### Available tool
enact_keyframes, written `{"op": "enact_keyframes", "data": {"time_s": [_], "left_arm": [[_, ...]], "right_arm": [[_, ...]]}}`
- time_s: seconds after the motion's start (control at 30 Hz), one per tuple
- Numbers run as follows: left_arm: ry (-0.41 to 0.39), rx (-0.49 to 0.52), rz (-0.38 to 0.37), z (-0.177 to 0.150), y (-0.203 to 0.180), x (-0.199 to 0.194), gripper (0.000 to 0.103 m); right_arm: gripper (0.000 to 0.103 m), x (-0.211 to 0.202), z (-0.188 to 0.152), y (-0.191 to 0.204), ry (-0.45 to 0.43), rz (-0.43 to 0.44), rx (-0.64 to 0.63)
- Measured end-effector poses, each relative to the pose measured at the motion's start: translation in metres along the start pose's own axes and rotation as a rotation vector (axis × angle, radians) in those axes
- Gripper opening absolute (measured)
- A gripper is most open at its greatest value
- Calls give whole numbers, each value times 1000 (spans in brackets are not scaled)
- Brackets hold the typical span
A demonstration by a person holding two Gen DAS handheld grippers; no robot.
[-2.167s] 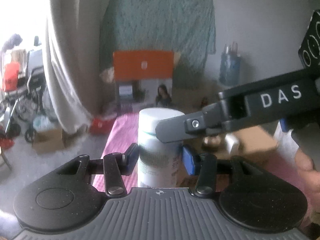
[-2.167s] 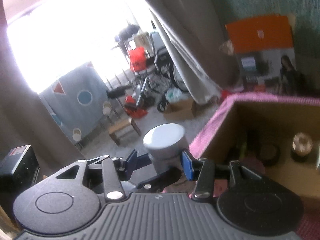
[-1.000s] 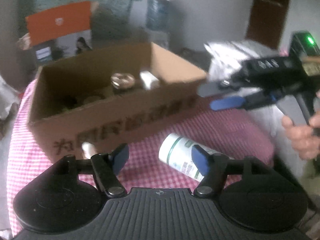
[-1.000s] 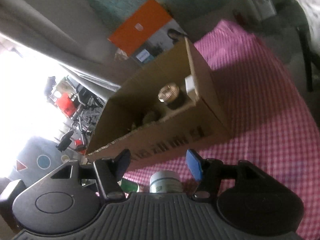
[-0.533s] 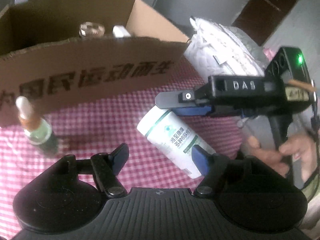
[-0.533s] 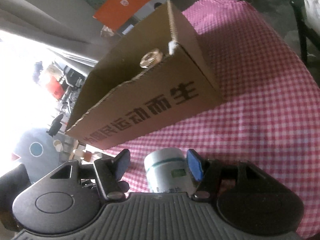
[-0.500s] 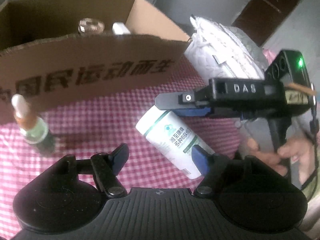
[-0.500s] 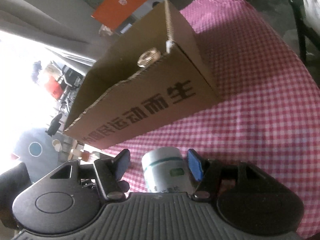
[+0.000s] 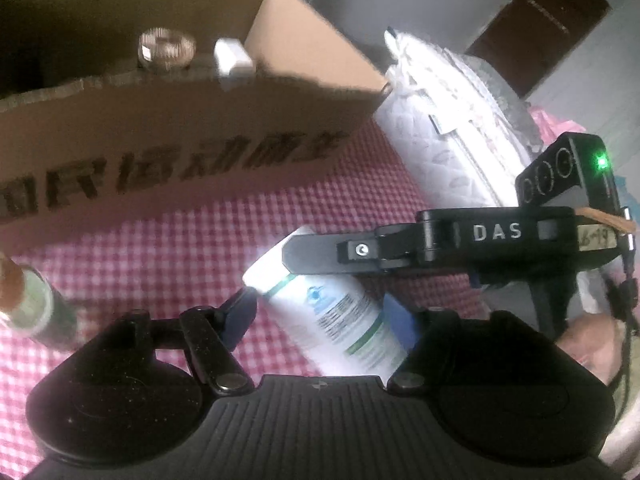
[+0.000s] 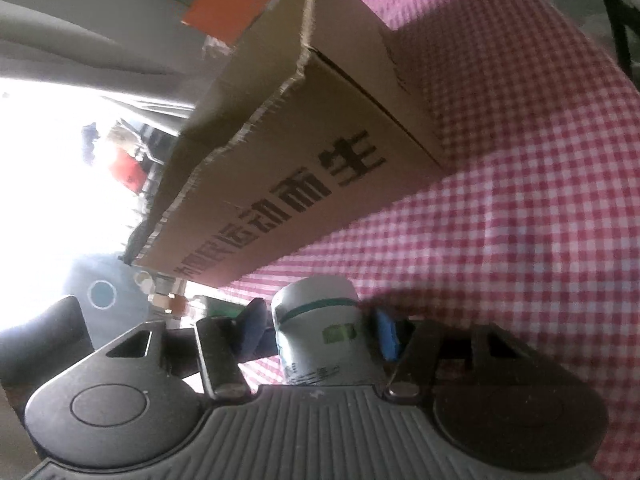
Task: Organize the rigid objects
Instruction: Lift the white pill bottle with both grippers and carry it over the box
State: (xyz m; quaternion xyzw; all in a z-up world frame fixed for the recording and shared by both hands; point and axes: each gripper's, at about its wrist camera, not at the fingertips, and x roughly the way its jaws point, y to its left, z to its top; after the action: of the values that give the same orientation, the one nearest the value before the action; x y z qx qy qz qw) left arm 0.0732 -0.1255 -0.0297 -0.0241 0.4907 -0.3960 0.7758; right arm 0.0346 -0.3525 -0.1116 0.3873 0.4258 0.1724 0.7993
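A white pill bottle [image 9: 332, 320] with a green band lies on the pink checked cloth. My left gripper [image 9: 320, 312] stands open around it, one finger on each side. My right gripper [image 10: 316, 332] comes in from the right and its fingers close against the same bottle [image 10: 320, 332] near its cap. In the left wrist view the right gripper's black finger [image 9: 320, 256] lies across the bottle's cap end. A cardboard box [image 9: 192, 152] with black lettering stands behind, holding a brass nut [image 9: 166, 50] and a white block [image 9: 232, 58].
A small dark green bottle [image 9: 28, 308] with an orange cap stands at the left on the cloth. A white patterned bag [image 9: 452, 128] lies right of the box. The box [image 10: 304, 152] fills the middle of the right wrist view, with checked cloth [image 10: 520, 200] to its right.
Both grippers have come lower and closer to the lying bottle. The right gripper's fingers have narrowed onto it, and the left gripper's fingers now straddle it.
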Motion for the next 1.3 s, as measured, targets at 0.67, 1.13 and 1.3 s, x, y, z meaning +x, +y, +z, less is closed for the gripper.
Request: {"op": "enact_keyframes", "data": {"time_s": [0.67,1.13,1.3], "left_arm": [[-176,363,128,-30,-41,-26,61],[-328,360,185,-27,-47,-52,52],[-428,384,234,-14,-56,-79,52]], "right_arm": [[56,-41,-32,66,-171,-114,-340],[56,-52,-38,94,-253,-104,-420],[56,-61,-28,127,-300,-96,-500]]}}
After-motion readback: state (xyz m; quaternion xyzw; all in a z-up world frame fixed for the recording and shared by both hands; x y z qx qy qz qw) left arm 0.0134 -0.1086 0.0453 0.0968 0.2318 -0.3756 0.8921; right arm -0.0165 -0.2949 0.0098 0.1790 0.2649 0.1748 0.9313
